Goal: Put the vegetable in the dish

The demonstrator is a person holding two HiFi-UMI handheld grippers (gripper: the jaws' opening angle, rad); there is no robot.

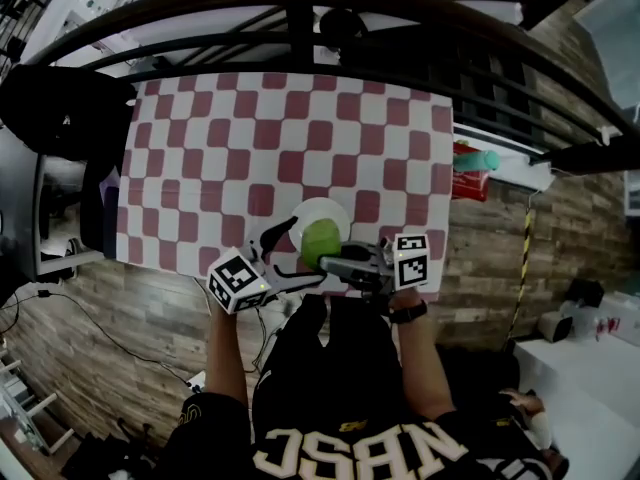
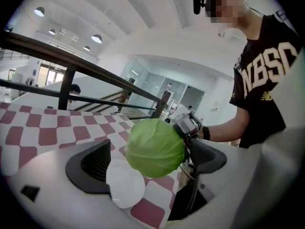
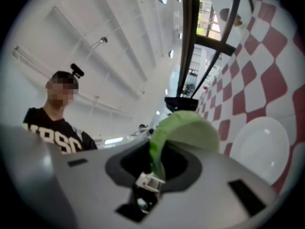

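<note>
A round green cabbage [image 1: 321, 240] hangs over the near part of a white dish [image 1: 322, 212] on the checked table. My right gripper [image 1: 342, 262] is shut on the cabbage's edge from the right. In the right gripper view a green leaf [image 3: 183, 128] is pinched between the jaws, with the dish [image 3: 259, 147] beyond it. My left gripper [image 1: 290, 258] stands wide open just left of the cabbage. In the left gripper view the cabbage [image 2: 155, 147] floats between the spread jaws without touching the pads, above the dish [image 2: 125, 182].
The red-and-white checked tablecloth [image 1: 240, 138] covers the table. A dark curved railing [image 1: 300, 13] runs behind it. A red and green object [image 1: 475, 173] lies past the table's right edge. A white table [image 1: 590, 388] stands at lower right.
</note>
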